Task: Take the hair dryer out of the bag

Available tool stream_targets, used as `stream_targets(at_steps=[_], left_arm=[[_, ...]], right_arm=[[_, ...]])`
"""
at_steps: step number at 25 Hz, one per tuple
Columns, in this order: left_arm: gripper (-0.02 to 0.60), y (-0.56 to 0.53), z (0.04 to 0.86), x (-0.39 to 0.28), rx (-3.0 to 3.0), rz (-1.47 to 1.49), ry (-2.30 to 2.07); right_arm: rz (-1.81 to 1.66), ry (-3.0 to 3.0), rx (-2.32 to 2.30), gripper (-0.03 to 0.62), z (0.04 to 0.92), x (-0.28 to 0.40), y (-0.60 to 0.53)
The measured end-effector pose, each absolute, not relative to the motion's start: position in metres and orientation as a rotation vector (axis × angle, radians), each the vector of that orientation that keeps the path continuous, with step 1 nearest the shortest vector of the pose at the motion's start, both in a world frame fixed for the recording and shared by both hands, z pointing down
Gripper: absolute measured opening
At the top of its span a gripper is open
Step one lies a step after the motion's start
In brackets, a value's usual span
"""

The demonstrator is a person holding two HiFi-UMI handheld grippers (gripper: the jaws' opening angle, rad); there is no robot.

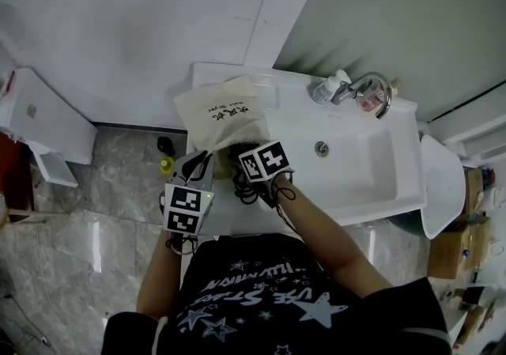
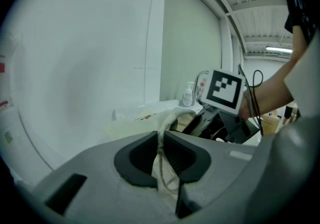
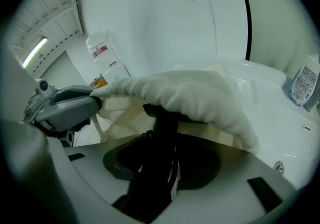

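Left gripper [image 2: 161,143]: jaws together, clamped on the rim cloth and drawstring of the bag [image 2: 167,118]. Right gripper [image 3: 167,160], lower centre: seemingly closed on the handle of the black hair dryer [image 3: 164,118], whose body is inside the bag mouth.

Risk: the cord snags on the rim, or the cloth slips free and the bag drags along.

Black script on the bag is too small to read; the pump bottle [image 3: 303,86] label is illegible.

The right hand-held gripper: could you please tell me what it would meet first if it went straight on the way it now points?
The black hair dryer, already between the jaws of the right hand-held gripper; behind it, probably the inside of the cream bag.
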State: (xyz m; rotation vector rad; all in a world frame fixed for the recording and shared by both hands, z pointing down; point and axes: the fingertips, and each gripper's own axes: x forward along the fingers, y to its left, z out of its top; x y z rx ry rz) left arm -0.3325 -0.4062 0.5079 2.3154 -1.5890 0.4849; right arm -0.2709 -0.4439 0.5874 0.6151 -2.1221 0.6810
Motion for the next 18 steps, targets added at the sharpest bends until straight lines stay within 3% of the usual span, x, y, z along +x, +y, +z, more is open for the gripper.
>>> stream_targets(at_steps=[18], left_arm=[[0.051, -0.398, 0.502, -0.326, 2.116, 0.469, -1.754]], right_arm=[[0.583, -2.249, 0.343, 0.181, 0.548, -0.207, -0.355]])
